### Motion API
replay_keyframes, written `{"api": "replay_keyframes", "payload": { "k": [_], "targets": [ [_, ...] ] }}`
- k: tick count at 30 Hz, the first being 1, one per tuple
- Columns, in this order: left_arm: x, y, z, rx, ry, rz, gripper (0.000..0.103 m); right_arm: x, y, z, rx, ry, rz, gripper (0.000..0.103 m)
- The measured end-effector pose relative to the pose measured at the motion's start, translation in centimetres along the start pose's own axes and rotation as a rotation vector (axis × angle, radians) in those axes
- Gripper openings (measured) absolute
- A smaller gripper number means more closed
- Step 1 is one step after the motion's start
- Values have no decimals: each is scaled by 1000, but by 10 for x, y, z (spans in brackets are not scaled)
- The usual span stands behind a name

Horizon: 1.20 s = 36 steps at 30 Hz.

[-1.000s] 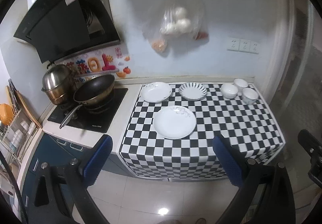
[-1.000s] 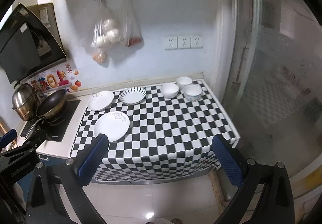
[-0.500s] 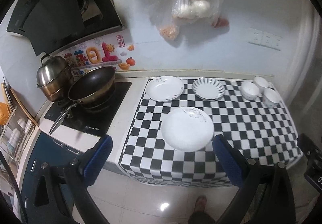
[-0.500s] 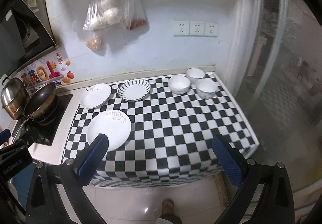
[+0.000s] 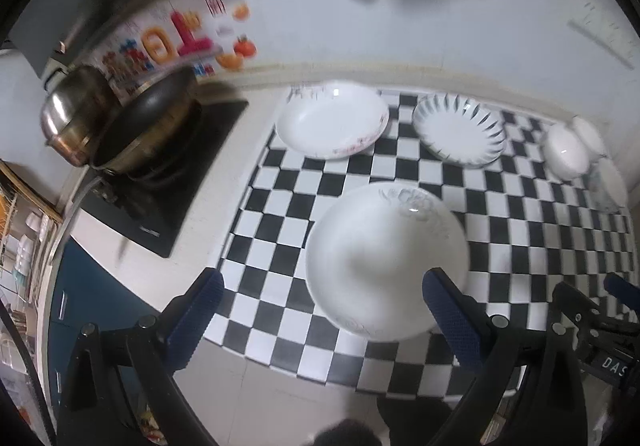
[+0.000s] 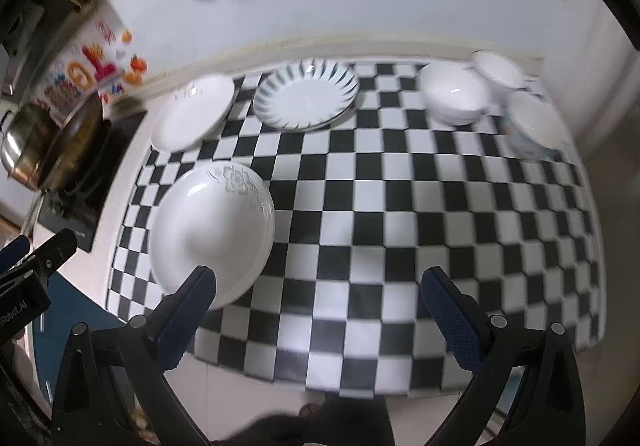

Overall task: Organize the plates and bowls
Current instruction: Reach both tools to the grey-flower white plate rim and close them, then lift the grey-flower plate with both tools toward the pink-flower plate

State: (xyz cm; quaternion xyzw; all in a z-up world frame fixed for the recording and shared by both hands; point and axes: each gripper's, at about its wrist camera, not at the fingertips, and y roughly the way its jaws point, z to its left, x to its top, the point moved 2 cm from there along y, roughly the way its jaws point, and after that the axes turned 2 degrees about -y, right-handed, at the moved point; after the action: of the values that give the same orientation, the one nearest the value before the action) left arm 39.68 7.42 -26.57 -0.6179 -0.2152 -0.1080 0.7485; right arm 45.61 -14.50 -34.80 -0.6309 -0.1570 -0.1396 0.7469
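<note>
Now we see three plates (image 6: 213, 234) and three bowls (image 6: 456, 95) ahead of both tongs, left (image 5: 320, 314) and right (image 6: 316, 310), spread wide, holding nothing.

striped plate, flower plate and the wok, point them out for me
striped plate (image 6: 306, 97), right wrist view, on its flat centre.
flower plate (image 5: 386, 260), left wrist view, on its white middle.
wok (image 5: 146, 121), left wrist view, on its dark inside.

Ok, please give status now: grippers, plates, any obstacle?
Left gripper open, right gripper open, both empty. Front plate untouched on checkered cloth. Nothing in the way.
</note>
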Motion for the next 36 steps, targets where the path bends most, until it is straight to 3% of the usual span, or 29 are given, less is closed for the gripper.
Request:
{"api": "replay_keyframes", "payload": {
  "k": [9, 15, 18, 20, 21, 23, 28, 29, 30, 36],
  "targets": [
    [18, 113, 9, -49, -17, 216, 88, 37, 135, 13, 84, -35, 245, 103],
    [22, 166, 28, -96, -21, 327, 81, 45, 176, 24, 106, 12, 321, 103],
    [22, 184, 35, -133, -18, 364, 61, 45, 190, 32, 128, 41, 363, 102],
    [22, 195, 39, -148, -13, 400, 42, 43, 199, 37, 144, 52, 391, 93],
    [22, 201, 41, -162, -15, 419, 42, 42, 204, 40, 160, 59, 409, 84],
    [21, 210, 44, -178, -4, 436, 42, 39, 208, 45, 167, 69, 429, 79],
    [21, 222, 43, -282, 5, 471, 38, 41, 208, 53, 185, 84, 430, 54],
    [21, 223, 42, -307, 4, 479, 32, 40, 209, 54, 193, 91, 436, 35],
    [20, 224, 40, -320, 7, 486, 33, 39, 211, 55, 190, 102, 455, 29],
    [19, 221, 41, -313, 19, 483, 33, 35, 208, 51, 173, 108, 444, 24]
  ]
}}
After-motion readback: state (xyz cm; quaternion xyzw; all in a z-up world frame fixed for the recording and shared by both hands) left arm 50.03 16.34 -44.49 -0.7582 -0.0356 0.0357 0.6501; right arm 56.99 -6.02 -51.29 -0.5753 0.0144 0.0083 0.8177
